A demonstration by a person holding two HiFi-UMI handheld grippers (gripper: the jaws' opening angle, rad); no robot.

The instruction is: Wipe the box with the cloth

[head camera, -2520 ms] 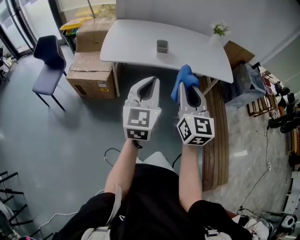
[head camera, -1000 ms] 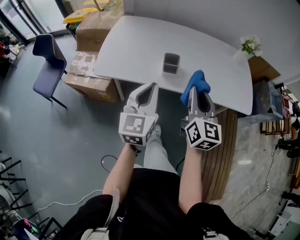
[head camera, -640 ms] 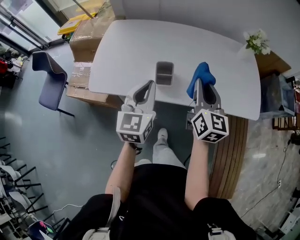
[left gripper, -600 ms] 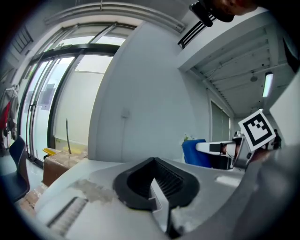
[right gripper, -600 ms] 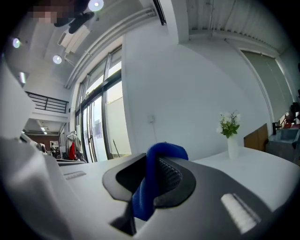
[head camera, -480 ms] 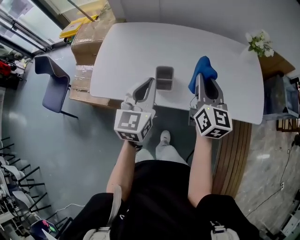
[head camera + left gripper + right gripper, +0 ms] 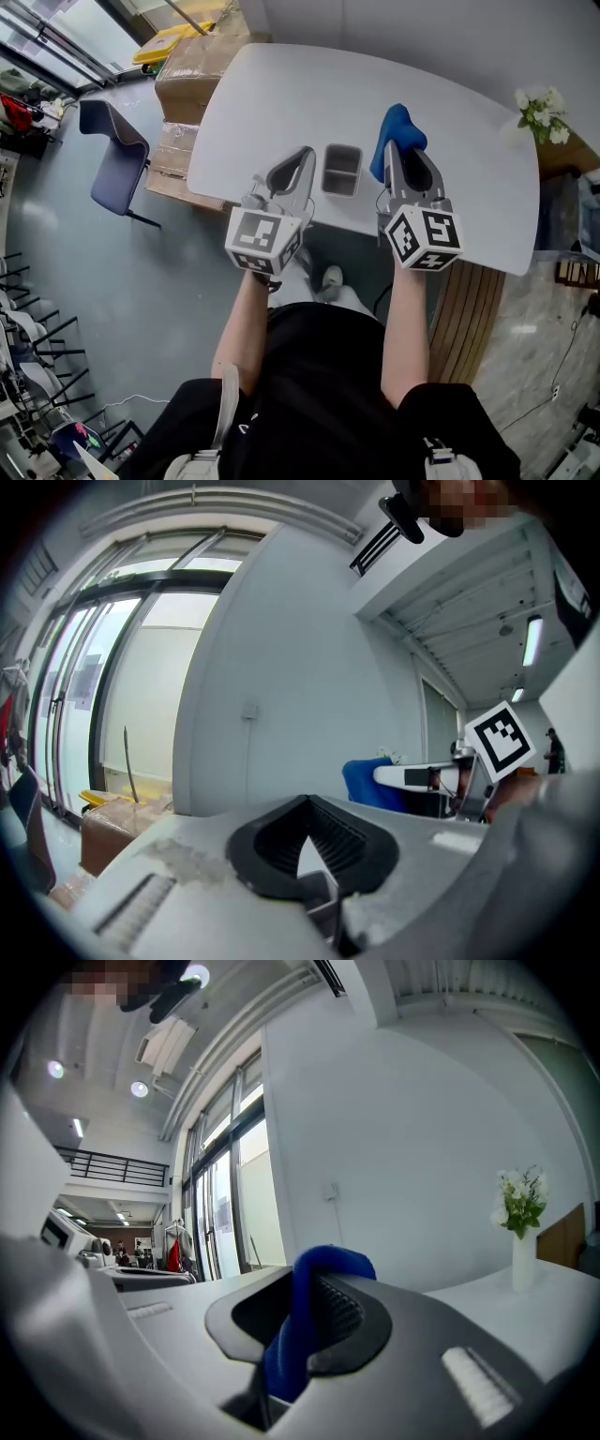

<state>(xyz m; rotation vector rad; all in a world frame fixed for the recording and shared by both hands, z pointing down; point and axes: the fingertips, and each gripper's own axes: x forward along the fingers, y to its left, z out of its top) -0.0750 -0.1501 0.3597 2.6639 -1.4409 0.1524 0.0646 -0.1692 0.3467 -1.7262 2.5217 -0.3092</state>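
Note:
A small grey open box [image 7: 341,170] stands on the white table [image 7: 281,89] near its front edge. My right gripper [image 7: 397,150] is just right of the box, shut on a blue cloth [image 7: 394,125] that bulges out above its tips. In the right gripper view the cloth [image 7: 323,1265] hangs between the jaws. My left gripper [image 7: 304,153] is held just left of the box, shut with nothing in it [image 7: 309,855]. Neither gripper touches the box. The left gripper view also catches the cloth [image 7: 366,780] off to the right.
A vase of white flowers [image 7: 542,103] stands at the table's far right corner [image 7: 520,1232]. Cardboard boxes [image 7: 192,66] are stacked left of the table, with a dark blue chair [image 7: 112,150] beside them. A wooden bench [image 7: 459,319] runs along the right.
The person has walked up to the table, so table and box now lie close under both grippers. The grippers flank the box; the cloth stays held in the right one.

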